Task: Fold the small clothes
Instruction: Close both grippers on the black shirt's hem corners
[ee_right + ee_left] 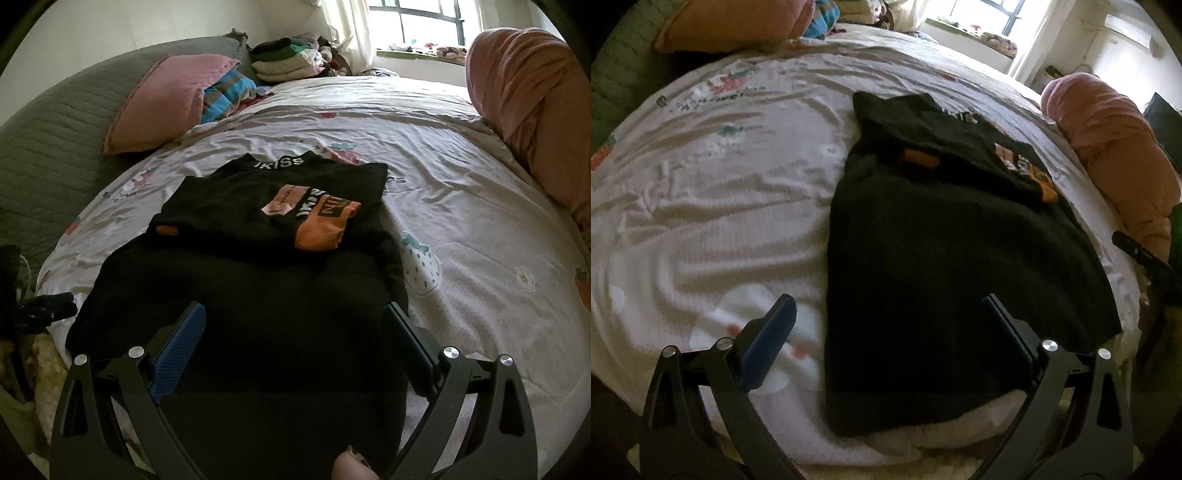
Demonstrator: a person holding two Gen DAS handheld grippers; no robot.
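Note:
A black garment [945, 258] with an orange and pink print [317, 218] lies on the white patterned bed sheet [720, 192]. Its sleeves are folded in over the body, and its hem lies at the near edge of the bed. It also shows in the right wrist view [258, 295]. My left gripper [886, 310] is open and empty, above the garment's near left part. My right gripper [295, 317] is open and empty, above the garment's near end. The right gripper's tip [1137, 251] shows at the right edge of the left wrist view.
A pink pillow [166, 99] and a green quilt [55, 147] lie at the far left. A pile of folded clothes [288, 59] sits at the bed's far end by the window. A rolled pink blanket [535, 110] lies along the right side.

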